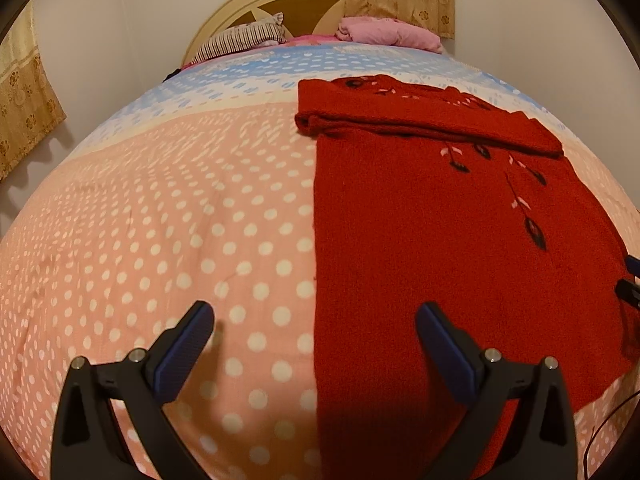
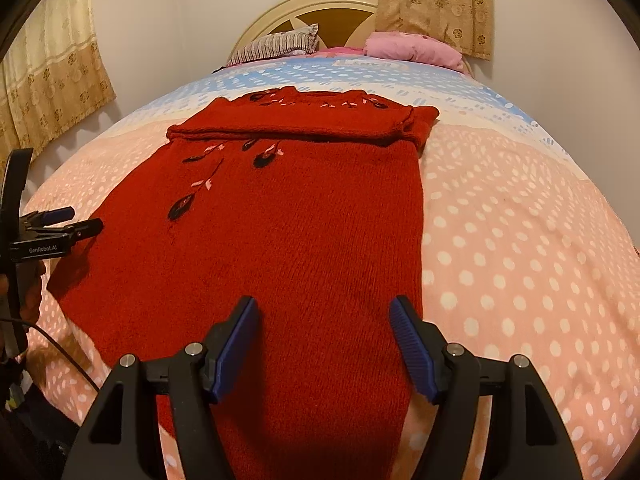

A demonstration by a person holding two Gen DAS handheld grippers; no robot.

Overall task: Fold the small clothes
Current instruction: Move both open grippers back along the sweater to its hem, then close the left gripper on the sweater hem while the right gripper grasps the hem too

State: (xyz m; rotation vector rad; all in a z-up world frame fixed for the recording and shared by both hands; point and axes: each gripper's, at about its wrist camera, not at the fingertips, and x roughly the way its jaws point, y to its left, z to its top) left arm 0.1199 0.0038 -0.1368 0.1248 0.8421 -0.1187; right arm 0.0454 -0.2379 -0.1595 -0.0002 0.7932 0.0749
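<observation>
Sweater: we see a red knitted sweater (image 2: 280,240) lying flat on the bed, embroidered front up, neck toward the headboard and hem toward us.
Folds so far: a sleeve is laid across the chest as a band just below the neck; the side of the sweater under our right gripper runs as a straight, tucked-looking edge, while the other side flares out unfolded.
Right gripper: our right gripper (image 2: 325,316) hangs over the hem end of the sweater, fingers (image 2: 412,354) well apart and holding nothing; no cloth sits between them.
Left gripper: our left gripper (image 1: 314,320) hovers beside the sweater's near edge, one finger over the bedspread and the other over the red knit, spread wide and empty.
Step in hand: we judge this to be the approach for the next fold, both grippers lining up near the hem.
Next move: we would need to drop both pairs of fingers onto the hem corners, pinch the knit, and carry it toward the neck, keeping the edge level.
Bed: the polka-dot bedspread (image 1: 160,240) carries the sweater; a striped pillow (image 1: 240,38) and a pink bundle (image 1: 384,32) lie beyond the sweater's neck, against the headboard (image 1: 272,0).
Curtains: patterned curtains (image 2: 432,4) hang behind the headboard.
</observation>
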